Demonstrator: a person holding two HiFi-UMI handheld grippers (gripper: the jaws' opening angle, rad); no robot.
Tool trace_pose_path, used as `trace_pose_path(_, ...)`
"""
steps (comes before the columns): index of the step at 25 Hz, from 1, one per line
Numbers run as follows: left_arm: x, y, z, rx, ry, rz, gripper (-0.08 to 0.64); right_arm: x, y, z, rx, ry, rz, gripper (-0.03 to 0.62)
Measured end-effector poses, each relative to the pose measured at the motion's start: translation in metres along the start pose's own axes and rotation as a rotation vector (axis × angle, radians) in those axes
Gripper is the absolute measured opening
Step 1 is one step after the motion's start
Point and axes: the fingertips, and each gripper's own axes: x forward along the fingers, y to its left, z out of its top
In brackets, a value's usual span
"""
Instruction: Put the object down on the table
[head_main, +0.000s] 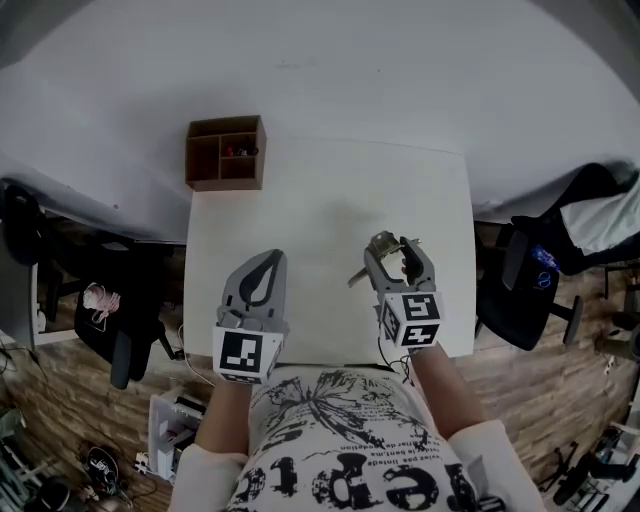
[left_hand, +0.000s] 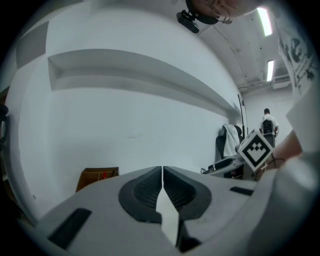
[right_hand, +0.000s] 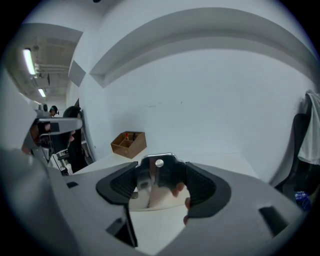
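One wooden box (head_main: 226, 152), far corner of table (head_main: 330, 210)

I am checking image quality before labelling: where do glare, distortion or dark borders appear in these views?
Head view: fisheye curves the table edges; light is soft and even. Left gripper view: black round border, ceiling lamps blown out, the shut left gripper near and soft. Right gripper view: same border; the metal object in the right gripper mirrors its surroundings.

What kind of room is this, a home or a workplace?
Most likely an office or lab workroom: a plain white table against a bare wall, a black office chair beside it, and long strip lights on the ceiling.
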Motion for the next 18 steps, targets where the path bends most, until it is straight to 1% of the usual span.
trace_pose_path(5,0.01,0.013,-0.027,-0.053,0.051,-0.043,0.012,0.033,0.002,-0.044,0.025,0.129,-0.031,0.285)
trace_pose_path(8,0.014,0.015,-0.043,-0.074,0.114,-0.062,0.012,0.048,0.0,-0.067,0.051,0.188,-0.049,0.285)
trace_pose_path(12,0.019,0.025,-0.066,-0.049,0.111,-0.058,0.012,0.067,-0.002,-0.095,0.075,0.271,-0.067,0.285)
trace_pose_path(18,0.022,0.024,-0.083,-0.067,0.18,-0.083,0.012,0.08,-0.009,-0.125,0.074,0.357,-0.126,0.285)
